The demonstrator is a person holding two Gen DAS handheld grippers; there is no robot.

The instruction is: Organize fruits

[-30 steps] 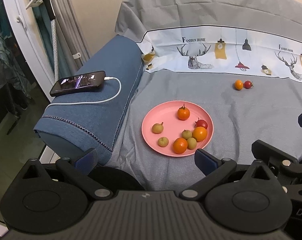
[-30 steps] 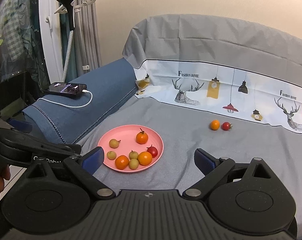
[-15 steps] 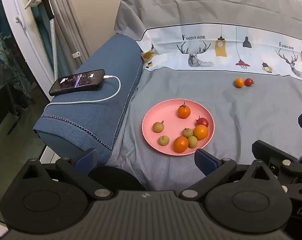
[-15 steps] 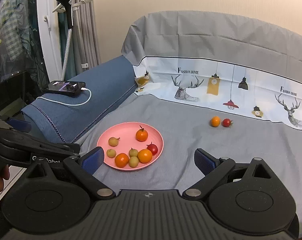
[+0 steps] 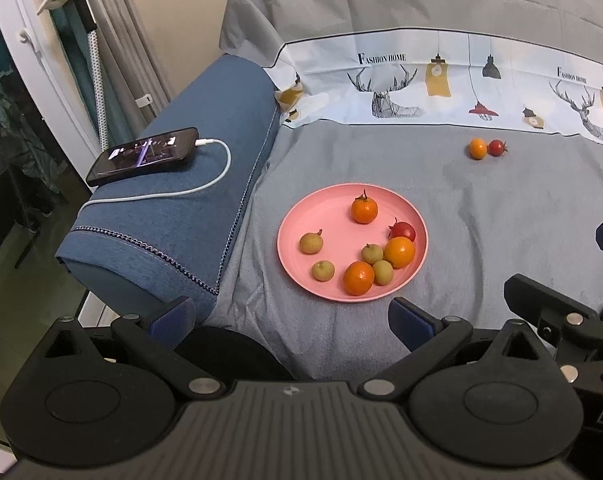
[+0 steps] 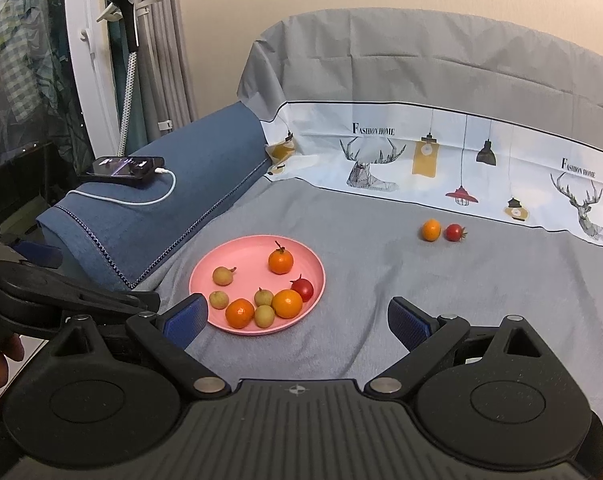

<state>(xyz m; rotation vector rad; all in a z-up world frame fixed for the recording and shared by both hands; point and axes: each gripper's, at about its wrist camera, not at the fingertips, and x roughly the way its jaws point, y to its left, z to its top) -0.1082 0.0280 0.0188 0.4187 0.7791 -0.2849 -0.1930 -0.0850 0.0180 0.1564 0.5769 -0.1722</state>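
Both hand-held grippers hang above the near edge of the sofa seat (image 6: 381, 264), which is draped in a grey cover. The left hand-held gripper (image 5: 291, 314) has its fingers spread wide and empty, and so does the right hand-held gripper (image 6: 297, 316). A pink plate (image 6: 237, 256) near the seat's left edge, beside the blue armrest (image 6: 189, 184), holds three oranges, four small green-yellow fruits and a red tomato. Toward the back edge lie a loose orange (image 6: 431, 229) and a loose tomato (image 6: 454, 232), touching. A phone (image 5: 143, 156) on a white cable rests on the armrest.

A phone (image 5: 143, 156) lies on the blue armrest (image 5: 189, 200), a white cable (image 5: 205, 184) plugged into it; a grey cover (image 5: 481, 208) with deer print drapes the sofa; curtains (image 6: 165, 40) hang behind
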